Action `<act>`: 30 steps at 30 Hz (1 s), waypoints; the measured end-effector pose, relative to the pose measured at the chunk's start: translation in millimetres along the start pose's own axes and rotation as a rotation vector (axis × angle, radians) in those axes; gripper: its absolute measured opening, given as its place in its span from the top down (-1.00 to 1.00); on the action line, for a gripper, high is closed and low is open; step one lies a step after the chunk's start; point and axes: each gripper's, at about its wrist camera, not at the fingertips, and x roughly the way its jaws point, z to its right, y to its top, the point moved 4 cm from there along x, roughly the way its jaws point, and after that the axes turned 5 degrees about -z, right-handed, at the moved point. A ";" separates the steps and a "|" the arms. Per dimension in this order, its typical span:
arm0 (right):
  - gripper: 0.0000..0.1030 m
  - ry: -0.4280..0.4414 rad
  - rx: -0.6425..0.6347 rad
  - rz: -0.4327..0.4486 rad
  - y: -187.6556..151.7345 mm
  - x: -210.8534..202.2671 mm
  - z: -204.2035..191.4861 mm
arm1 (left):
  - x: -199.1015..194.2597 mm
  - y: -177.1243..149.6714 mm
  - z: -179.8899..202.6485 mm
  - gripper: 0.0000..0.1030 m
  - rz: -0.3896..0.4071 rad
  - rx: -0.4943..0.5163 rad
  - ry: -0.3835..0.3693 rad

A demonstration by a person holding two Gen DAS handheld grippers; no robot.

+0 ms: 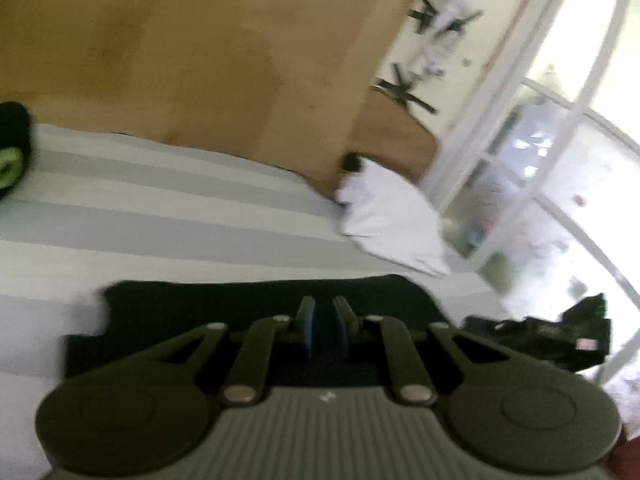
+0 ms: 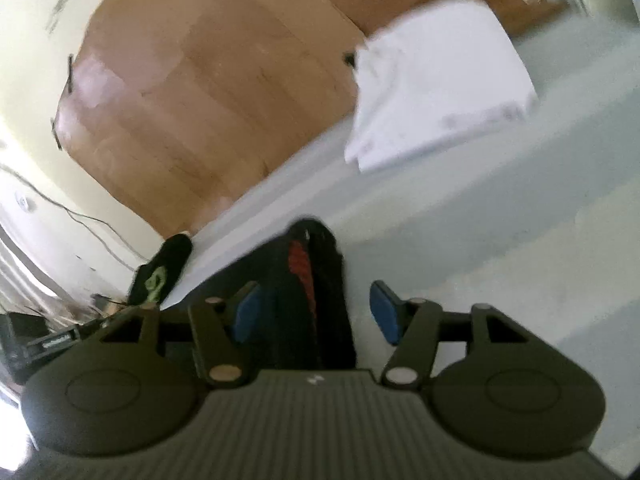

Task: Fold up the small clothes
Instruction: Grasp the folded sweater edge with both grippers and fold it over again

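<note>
A small black garment (image 1: 208, 308) lies flat on the striped grey bed sheet (image 1: 160, 208). My left gripper (image 1: 323, 312) hovers over its middle with the blue pads nearly together and a narrow gap between them; whether they pinch the cloth is unclear. In the right wrist view the same black garment (image 2: 316, 300), with a red patch, lies bunched between my right gripper's (image 2: 316, 304) wide-open fingers. The blue pads (image 2: 386, 316) stand on either side of it, apart from the cloth.
A white folded cloth (image 1: 388, 216) lies near the wooden headboard (image 1: 180, 52); it also shows in the right wrist view (image 2: 436, 88). A black and green garment (image 1: 12, 152) lies at the bed's left edge. A dark bag (image 1: 560, 340) sits beside the window.
</note>
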 end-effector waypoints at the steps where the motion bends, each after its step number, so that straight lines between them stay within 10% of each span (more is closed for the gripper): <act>1: -0.23 0.005 0.029 -0.023 -1.4 1.3 3.6 | 6.9 -0.3 3.9 0.77 -0.014 -0.001 -0.019; 11: -0.21 0.071 0.043 -0.126 -10.9 37.0 -19.6 | 54.1 -29.7 -18.1 0.89 -0.146 -0.123 -0.036; 16: 0.34 0.185 0.140 -0.171 -15.7 53.6 -25.9 | 55.6 -30.4 -18.9 0.89 -0.132 -0.118 -0.040; 20: 0.46 0.316 -0.059 -0.113 -3.4 27.9 -86.7 | 54.0 -30.8 -19.1 0.89 -0.128 -0.130 -0.051; 26: 0.45 0.245 -0.383 -0.213 -19.4 51.5 -180.7 | 38.2 -31.9 -19.6 0.89 -0.109 -0.148 -0.045; 30: 0.46 0.247 -0.519 -0.273 -37.3 78.7 -229.6 | -25.6 -31.4 -47.0 0.51 0.022 -0.185 -0.002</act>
